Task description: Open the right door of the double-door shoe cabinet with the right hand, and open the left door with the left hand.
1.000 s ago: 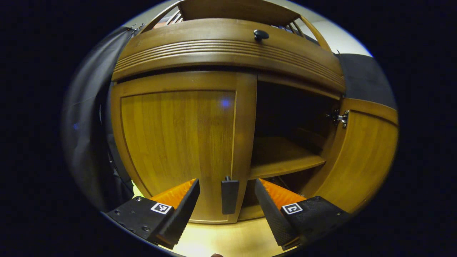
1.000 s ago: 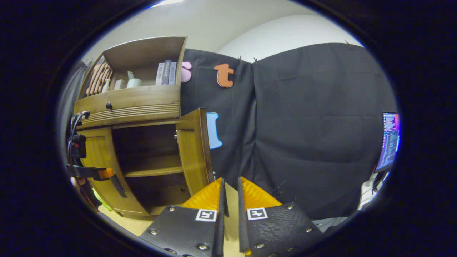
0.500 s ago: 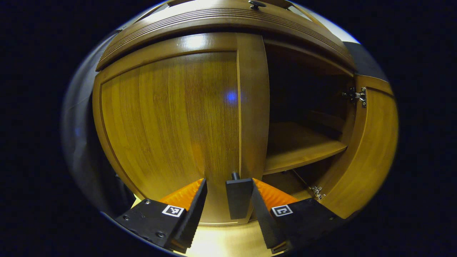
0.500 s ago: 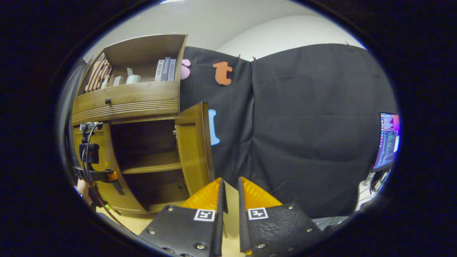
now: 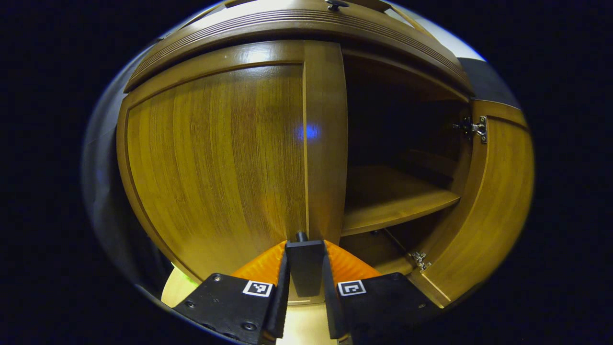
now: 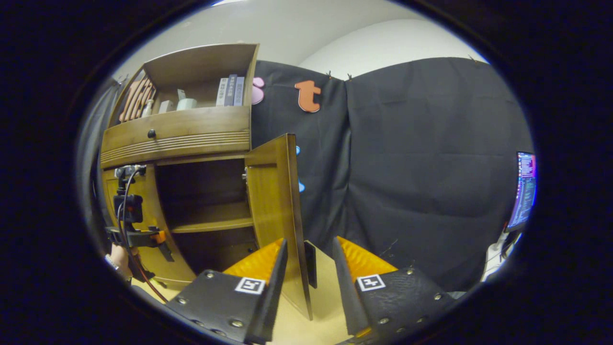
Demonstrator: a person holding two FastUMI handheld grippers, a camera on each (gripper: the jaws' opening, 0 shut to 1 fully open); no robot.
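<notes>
Pinching the flat black handle (image 5: pixel 305 273) of the closed brown wooden left door (image 5: pixel 215 158), left gripper (image 5: pixel 305 287) gripped w/ both fingers; right gripper (image 6: pixel 309 282) jaws spread beside swung-open right door (image 6: pixel 275 201).

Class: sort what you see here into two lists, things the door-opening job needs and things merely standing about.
Needed: left door; its handle, clamped by the left gripper; right door, already open; right gripper, open.

Standing about: books; cup; monitor; drawer knob.

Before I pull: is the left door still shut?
Shut. The left door sits flush in its frame, left gripper clamped on its handle; right door stands open.
</notes>
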